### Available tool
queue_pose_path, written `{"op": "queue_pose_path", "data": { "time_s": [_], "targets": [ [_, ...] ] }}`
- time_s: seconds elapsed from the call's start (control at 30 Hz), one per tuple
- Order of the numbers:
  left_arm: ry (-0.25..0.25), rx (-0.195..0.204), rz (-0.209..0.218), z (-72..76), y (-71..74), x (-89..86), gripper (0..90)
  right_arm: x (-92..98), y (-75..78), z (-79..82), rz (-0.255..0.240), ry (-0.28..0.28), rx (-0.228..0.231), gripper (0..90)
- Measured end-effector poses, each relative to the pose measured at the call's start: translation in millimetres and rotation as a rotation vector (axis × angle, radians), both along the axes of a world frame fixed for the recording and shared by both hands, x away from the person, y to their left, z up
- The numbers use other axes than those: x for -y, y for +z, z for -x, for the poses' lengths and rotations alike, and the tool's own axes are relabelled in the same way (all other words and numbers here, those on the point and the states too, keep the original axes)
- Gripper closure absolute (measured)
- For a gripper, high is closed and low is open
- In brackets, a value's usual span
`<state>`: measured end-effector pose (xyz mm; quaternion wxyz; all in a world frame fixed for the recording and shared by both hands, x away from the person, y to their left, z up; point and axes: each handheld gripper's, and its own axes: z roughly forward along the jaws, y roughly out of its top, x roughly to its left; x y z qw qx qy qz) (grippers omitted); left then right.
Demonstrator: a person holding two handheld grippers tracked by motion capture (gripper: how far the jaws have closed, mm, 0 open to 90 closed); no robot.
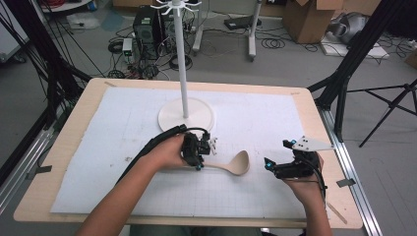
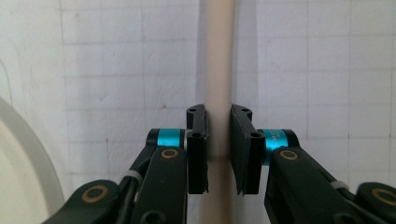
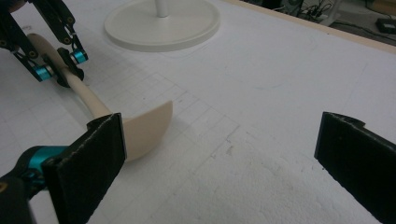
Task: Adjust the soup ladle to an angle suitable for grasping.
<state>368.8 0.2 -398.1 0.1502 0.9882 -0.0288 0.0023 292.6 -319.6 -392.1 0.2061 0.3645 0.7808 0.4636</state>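
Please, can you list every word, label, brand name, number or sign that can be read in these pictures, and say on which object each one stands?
There is no readable text in these pictures.
The white mat carries only a faint printed grid, no figures.
The beige ladle, the white stand and both tongs, left and right, bear no lettering.
The cardboard boxes and the black computer case on the floor are too small and blurred to read.

We seem to be in a lab or workshop; a computer tower (image 1: 146, 29) stands on the grey floor among tangled cables (image 1: 147, 69); cardboard boxes (image 1: 314, 17) sit behind; black frame legs (image 1: 351, 61) flank the gridded table (image 1: 295, 123).
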Motion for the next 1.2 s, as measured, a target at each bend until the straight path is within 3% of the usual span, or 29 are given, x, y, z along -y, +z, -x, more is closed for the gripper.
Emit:
{"op": "queue_pose_path", "data": {
  "time_s": [0.43, 0.63, 0.87, 1.07, 1.2],
  "targets": [
    [0.007, -0.011, 0.005, 0.8, -5.1, 9.0, 76.0, 1.2, 0.2, 0.0, -0.003, -0.002, 0.001, 0.5],
    [0.02, -0.038, 0.026, 2.0, -3.6, 5.4, 55.4, 1.2, 0.2, 0.1, -0.002, -0.003, 0.001, 0.5],
    [0.007, -0.098, 0.097, 8.6, 13.2, 0.5, 52.1, 1.3, -0.2, -0.4, 0.001, -0.001, 0.001, 0.5],
    [0.008, -0.09, 0.155, 14.3, 29.1, -7.8, 46.4, 0.5, -1.2, -1.3, 0.008, 0.001, 0.0, 0.5],
    [0.051, -0.076, 0.224, 16.1, 41.4, -18.9, 44.1, 0.6, -1.2, -1.0, 0.006, -0.002, -0.004, 0.5]
  ]
}}
